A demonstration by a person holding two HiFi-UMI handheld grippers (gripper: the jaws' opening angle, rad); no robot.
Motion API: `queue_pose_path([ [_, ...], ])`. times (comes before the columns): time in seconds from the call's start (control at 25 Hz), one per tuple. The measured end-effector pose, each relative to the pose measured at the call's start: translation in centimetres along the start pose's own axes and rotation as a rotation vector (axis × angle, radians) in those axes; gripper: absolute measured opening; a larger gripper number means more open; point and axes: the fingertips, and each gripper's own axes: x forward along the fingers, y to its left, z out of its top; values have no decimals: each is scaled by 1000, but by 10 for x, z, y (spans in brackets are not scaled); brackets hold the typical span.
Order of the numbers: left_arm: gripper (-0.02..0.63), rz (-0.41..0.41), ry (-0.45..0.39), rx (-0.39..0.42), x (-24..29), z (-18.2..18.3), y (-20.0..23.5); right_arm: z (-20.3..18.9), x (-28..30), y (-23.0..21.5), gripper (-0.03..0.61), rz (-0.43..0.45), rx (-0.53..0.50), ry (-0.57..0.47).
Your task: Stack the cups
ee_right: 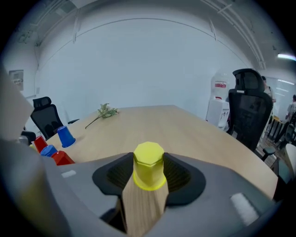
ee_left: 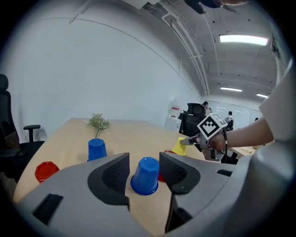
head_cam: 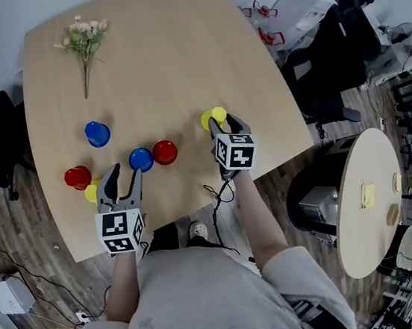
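Though unclear overhead, yellow cup (ee_right: 149,167) between jaws

Six cups (head_cam: 97,133), one flower sprig (head_cam: 83,41)

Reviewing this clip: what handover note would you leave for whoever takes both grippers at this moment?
Left gripper: open, empty, lined up on the near blue cup.
Right gripper: open, with the yellow cup standing between its jaws on the table, not visibly clamped.
Others, upside down and single: far blue cup, middle red cup, left red cup, second yellow cup.
Done: nothing stacked.
Left: all the stacking.
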Motion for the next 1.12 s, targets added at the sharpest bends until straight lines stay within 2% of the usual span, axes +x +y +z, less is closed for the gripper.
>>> queue_pose_path([
  [0.08,196,14,-3,1,-4,1,4,5,-6,6,213,17,-26,-20],
  [0.2,196,34,-15,-6,-8,4,9,8,-22,31,212,87,-61,-47],
  [0.4,196,61,-35,-12,-14,7,11,-15,-41,80,212,195,-118,-20],
  [0.52,196,70,-45,-15,-19,9,9,-30,-45,95,212,217,-161,6],
  [0.64,196,69,-54,-4,-25,11,6,-36,-44,101,212,227,-161,10],
  [0.84,196,94,-117,76,-47,28,-1,-36,-43,107,215,253,-166,16],
  [0.92,196,148,-160,125,-63,38,4,-36,-45,107,227,257,-161,16],
  [1.0,214,239,-181,166,-81,38,20,-33,-51,104,245,261,-147,3],
  [1.12,242,357,-124,132,-98,11,57,-23,-63,102,245,254,-124,-38],
])
